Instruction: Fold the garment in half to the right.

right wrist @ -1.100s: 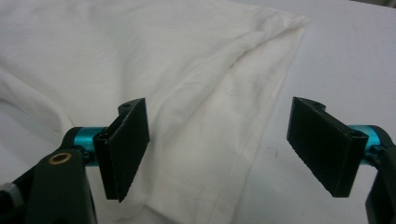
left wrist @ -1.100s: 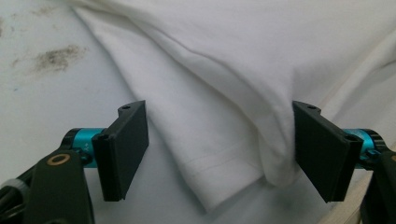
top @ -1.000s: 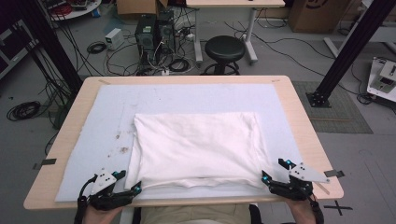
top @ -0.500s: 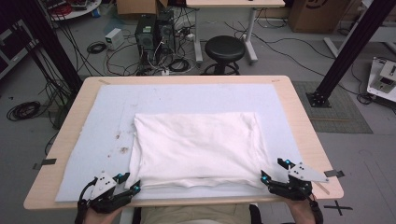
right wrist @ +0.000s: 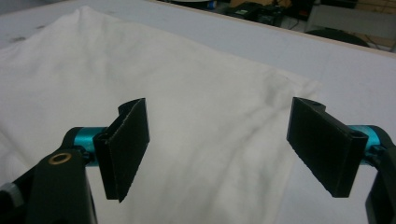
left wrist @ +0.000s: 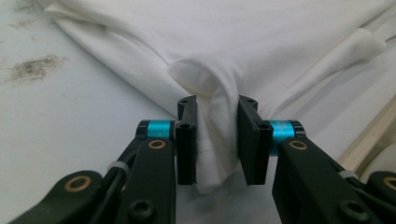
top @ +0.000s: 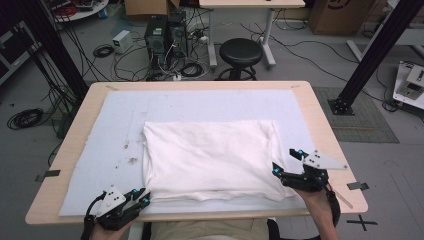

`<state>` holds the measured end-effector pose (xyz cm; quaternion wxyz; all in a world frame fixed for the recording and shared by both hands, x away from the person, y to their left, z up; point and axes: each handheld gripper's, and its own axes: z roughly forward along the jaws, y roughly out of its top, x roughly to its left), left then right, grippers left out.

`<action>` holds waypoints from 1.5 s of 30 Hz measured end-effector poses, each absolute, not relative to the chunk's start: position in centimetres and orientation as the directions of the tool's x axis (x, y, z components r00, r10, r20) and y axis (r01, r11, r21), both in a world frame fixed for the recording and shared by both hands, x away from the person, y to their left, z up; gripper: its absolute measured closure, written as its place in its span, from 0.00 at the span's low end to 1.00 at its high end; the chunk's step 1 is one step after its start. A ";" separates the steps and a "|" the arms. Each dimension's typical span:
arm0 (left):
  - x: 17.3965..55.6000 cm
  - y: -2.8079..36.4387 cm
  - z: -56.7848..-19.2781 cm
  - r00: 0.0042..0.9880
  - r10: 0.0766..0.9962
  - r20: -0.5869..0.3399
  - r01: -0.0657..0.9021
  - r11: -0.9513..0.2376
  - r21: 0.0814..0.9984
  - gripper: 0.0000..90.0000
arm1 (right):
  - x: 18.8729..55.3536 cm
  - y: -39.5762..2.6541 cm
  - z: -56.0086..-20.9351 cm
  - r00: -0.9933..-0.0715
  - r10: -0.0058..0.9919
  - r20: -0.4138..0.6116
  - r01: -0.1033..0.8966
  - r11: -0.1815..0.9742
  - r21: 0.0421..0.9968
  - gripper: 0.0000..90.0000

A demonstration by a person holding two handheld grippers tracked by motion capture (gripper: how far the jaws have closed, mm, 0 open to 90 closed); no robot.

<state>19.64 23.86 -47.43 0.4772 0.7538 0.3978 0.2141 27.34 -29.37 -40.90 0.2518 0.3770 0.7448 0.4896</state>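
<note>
A folded white cloth (top: 210, 155) lies on the pale blue mat (top: 115, 115), towards the near side. My left gripper (top: 145, 196) is at the cloth's near left corner. In the left gripper view its jaws have just been closing, and the left gripper (left wrist: 217, 135) now pinches a bunched fold of the cloth (left wrist: 280, 42) between its pads. My right gripper (top: 285, 161) hovers over the near right corner. In the right gripper view the right gripper (right wrist: 224, 140) stands wide open above the cloth (right wrist: 196, 93), with nothing between its jaws.
The mat covers most of the wooden table (top: 320, 125). Dark stains (top: 131, 161) mark the mat left of the cloth. On the floor beyond the table are a black stool (top: 241, 51), computer cases (top: 160, 35) and loose cables.
The right gripper has lifted off the table and now sits a little higher over the cloth's corner. The left gripper stayed in place while its jaws narrowed onto the cloth.
</note>
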 end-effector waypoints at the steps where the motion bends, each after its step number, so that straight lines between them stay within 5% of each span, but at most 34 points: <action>1: 19.6 23.8 -47.4 0.593 0.804 -0.057 0.394 -0.227 0.891 0.81 | 27.8 -29.0 -40.7 -0.599 0.801 -0.005 0.315 0.241 0.918 0.24; 20: 19.6 24.0 -47.6 0.602 0.797 -0.056 0.383 -0.226 0.896 0.86 | 35.0 -18.5 -37.0 -0.747 0.665 0.002 0.298 0.332 0.895 0.24; 30: 19.7 24.1 -47.7 0.604 0.794 -0.068 0.382 -0.214 0.899 0.86 | 40.4 -12.6 -37.6 -0.772 0.632 0.062 0.372 0.372 0.850 0.24; 45: 19.7 24.3 -47.8 0.609 0.790 -0.075 0.380 -0.208 0.901 0.86 | 44.6 -3.8 -38.2 -0.839 0.539 0.071 0.356 0.445 0.822 0.25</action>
